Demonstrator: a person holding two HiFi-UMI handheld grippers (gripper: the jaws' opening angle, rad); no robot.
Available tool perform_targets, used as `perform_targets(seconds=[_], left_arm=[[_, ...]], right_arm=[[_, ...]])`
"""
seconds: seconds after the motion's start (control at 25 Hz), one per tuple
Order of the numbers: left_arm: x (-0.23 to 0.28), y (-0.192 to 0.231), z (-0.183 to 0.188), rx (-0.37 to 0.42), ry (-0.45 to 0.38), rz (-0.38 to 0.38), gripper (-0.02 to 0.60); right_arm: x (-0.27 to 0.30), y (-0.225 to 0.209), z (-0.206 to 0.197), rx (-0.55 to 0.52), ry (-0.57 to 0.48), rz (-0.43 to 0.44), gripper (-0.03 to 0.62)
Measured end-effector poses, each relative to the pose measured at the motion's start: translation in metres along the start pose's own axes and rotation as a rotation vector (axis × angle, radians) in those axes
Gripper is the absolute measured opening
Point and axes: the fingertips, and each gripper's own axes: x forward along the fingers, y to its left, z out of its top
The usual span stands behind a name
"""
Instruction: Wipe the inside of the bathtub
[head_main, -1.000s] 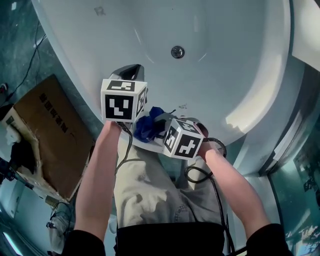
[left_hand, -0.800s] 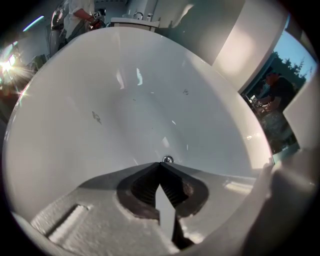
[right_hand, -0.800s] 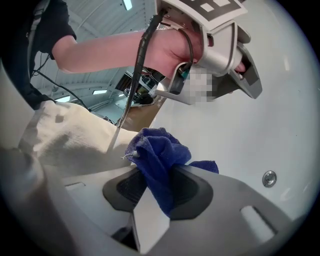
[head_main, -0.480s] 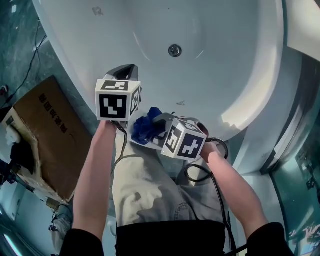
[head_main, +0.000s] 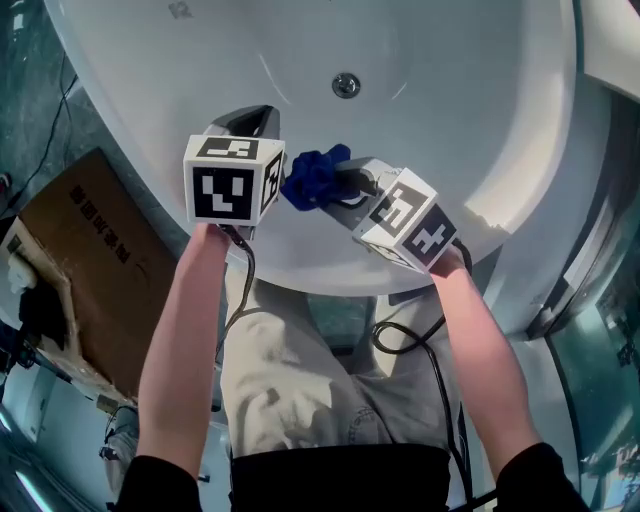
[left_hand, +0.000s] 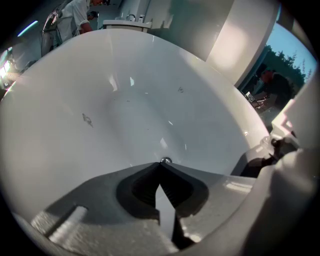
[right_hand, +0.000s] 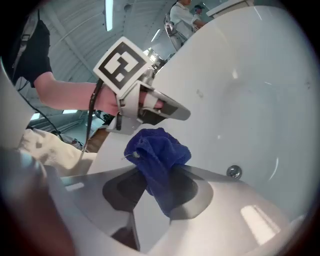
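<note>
The white bathtub (head_main: 430, 110) fills the top of the head view, its round metal drain (head_main: 346, 84) low in the basin. A bunched blue cloth (head_main: 316, 176) is clamped in my right gripper (head_main: 335, 185), which is shut on it and held over the tub's near rim. In the right gripper view the cloth (right_hand: 159, 160) sticks up from between the jaws. My left gripper (head_main: 252, 122) hovers just left of the cloth, jaws shut and empty; its view looks into the tub (left_hand: 125, 115) with the tips meeting near the drain (left_hand: 165, 161).
A brown cardboard box (head_main: 85, 260) lies on the floor left of the tub. Black cables (head_main: 415, 350) trail from both grippers over the person's lap. A glass panel and metal frame (head_main: 590, 260) run along the right side.
My right gripper has lifted the blue cloth from near the lap forward and up over the tub's rim. The left gripper edged slightly forward and left.
</note>
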Motion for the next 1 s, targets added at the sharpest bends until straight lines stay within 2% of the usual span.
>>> perform_targets(seconds=[0.2,0.44,0.8,1.0], left_arm=[[0.023,0.0,0.004,0.003,-0.007,-0.024,0.005],[0.049,0.0,-0.005,-0.037,0.014,-0.046,0.005],[0.1,0.005,-0.011,-0.072,0.057,-0.081,0.005],[0.123,0.002,-0.017,-0.085,0.09,-0.115,0.005]], right_arm=[[-0.004,-0.065,0.013,-0.025,-0.006,-0.108,0.132],[0.006,-0.123,0.002,-0.079,0.077,-0.16,0.132],[0.049,-0.185,-0.024,-0.093,0.179,-0.159,0.133],[0.084,-0.204,-0.061,-0.074,0.273,-0.138,0.133]])
